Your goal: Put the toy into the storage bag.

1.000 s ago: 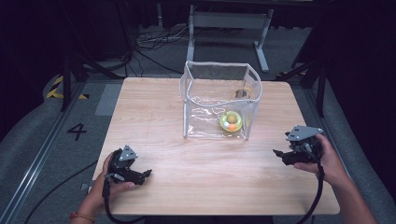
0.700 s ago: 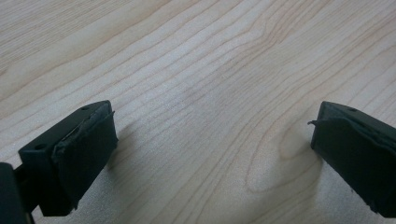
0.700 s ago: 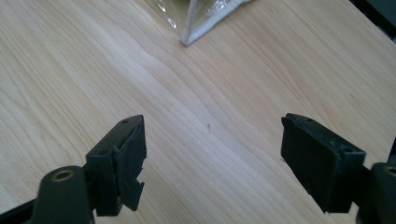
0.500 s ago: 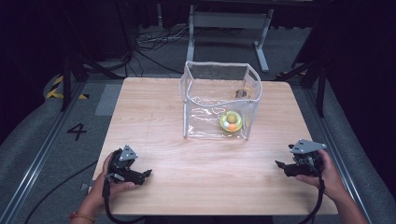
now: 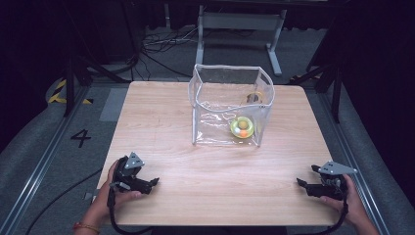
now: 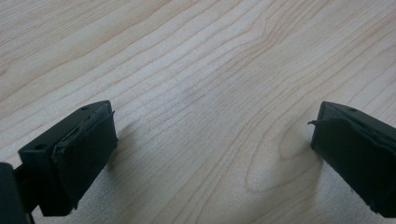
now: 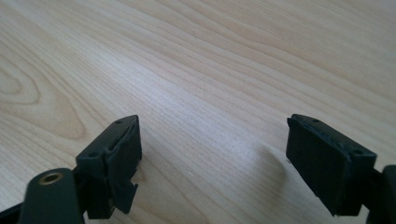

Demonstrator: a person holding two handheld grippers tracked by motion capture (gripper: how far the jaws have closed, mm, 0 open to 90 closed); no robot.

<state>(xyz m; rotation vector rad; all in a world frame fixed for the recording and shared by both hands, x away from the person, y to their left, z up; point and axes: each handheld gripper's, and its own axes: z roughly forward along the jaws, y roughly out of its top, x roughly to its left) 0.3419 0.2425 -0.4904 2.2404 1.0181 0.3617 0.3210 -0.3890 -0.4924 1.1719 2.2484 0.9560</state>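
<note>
While both hands rest at the near edge of the pale wooden table [image 5: 171,127], the left gripper [image 5: 152,183] and right gripper [image 5: 299,184] each hold their jaws wide apart over bare wood. Well ahead, between them, stands a clear plastic box [image 5: 205,98] holding a yellow-green ring toy [image 5: 242,127].

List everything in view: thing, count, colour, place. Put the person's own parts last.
table: one, light wood, centre of the high view.
clear bag: one, transparent with a pale rim, standing open on the table's far middle.
round toy: one, yellow-green with an orange bit, inside the bag at its near right corner.
small dark item: one, inside the bag near the back; too small to identify.
floor marking "4": one, black, left of the table.
left gripper: one, black, near left edge, jaws open, empty.
right gripper: one, black, near right edge, jaws open, empty.
</note>
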